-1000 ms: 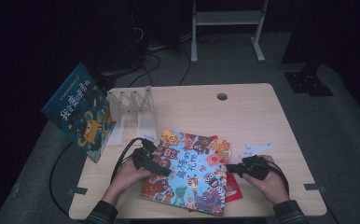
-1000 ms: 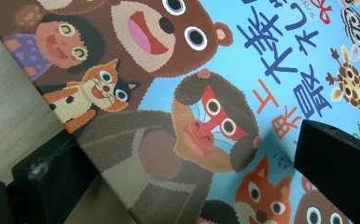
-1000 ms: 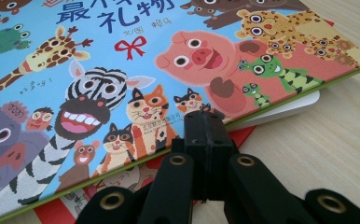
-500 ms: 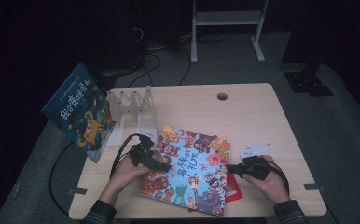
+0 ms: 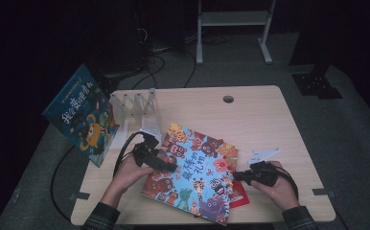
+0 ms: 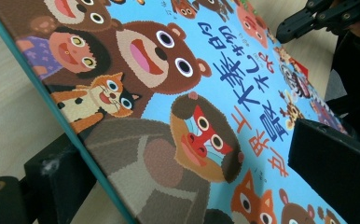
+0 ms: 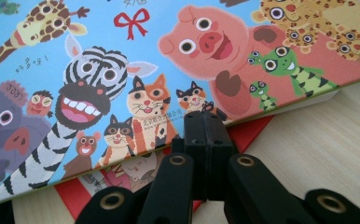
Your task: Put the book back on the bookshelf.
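A picture book with cartoon animals on a blue cover point(image 5: 197, 167) lies on the wooden table point(image 5: 255, 120), partly over a red book point(image 5: 239, 198). My left gripper point(image 5: 166, 167) is shut on the picture book's left edge. In the left gripper view, one jaw sits under the cover point(image 6: 192, 93) and the other on top, and that edge is tilted up off the table. My right gripper point(image 5: 238, 176) is shut with nothing in it. In the right gripper view its tips point(image 7: 205, 116) rest above the red book point(image 7: 250, 133) at the picture book's point(image 7: 122, 56) right edge.
A second blue book point(image 5: 80, 115) leans at the table's left edge beside a clear slotted rack point(image 5: 135, 105). A small white object point(image 5: 263, 155) lies near my right hand. A cable hole point(image 5: 228, 99) marks the table's far side. Dark floor surrounds the table.
My left gripper has risen, and the picture book's left edge has come up with it. My right gripper has not moved.
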Demonstrator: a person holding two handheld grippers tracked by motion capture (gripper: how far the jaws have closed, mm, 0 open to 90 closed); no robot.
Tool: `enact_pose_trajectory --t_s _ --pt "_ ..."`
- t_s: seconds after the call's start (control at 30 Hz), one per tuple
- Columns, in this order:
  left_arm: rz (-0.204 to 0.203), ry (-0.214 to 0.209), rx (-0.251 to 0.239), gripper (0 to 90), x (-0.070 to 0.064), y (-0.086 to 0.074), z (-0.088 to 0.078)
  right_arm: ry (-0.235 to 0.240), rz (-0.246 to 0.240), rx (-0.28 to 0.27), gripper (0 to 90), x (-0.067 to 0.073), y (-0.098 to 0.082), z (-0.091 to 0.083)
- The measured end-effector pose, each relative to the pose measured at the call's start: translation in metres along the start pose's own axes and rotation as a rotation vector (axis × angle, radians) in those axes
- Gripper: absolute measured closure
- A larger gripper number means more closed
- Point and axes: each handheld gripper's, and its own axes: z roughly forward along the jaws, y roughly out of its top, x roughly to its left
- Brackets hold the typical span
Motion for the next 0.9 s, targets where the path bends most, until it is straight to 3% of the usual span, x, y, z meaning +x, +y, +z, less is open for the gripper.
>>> enact_pose_trajectory --t_s 0.17,0.63,0.9 --pt "0.01 0.007 0.022 4.4 -0.004 0.006 -0.002 0.013 -0.003 0.006 89.4 0.001 -0.001 -0.001" --pt "0.035 -0.004 0.02 5.4 -0.015 0.031 -0.006 0.019 0.004 0.013 89.3 0.001 -0.006 -0.002" --pt "0.058 -0.022 0.02 12.7 -0.022 0.045 -0.011 0.019 0.004 0.018 89.2 0.001 -0.007 -0.002"
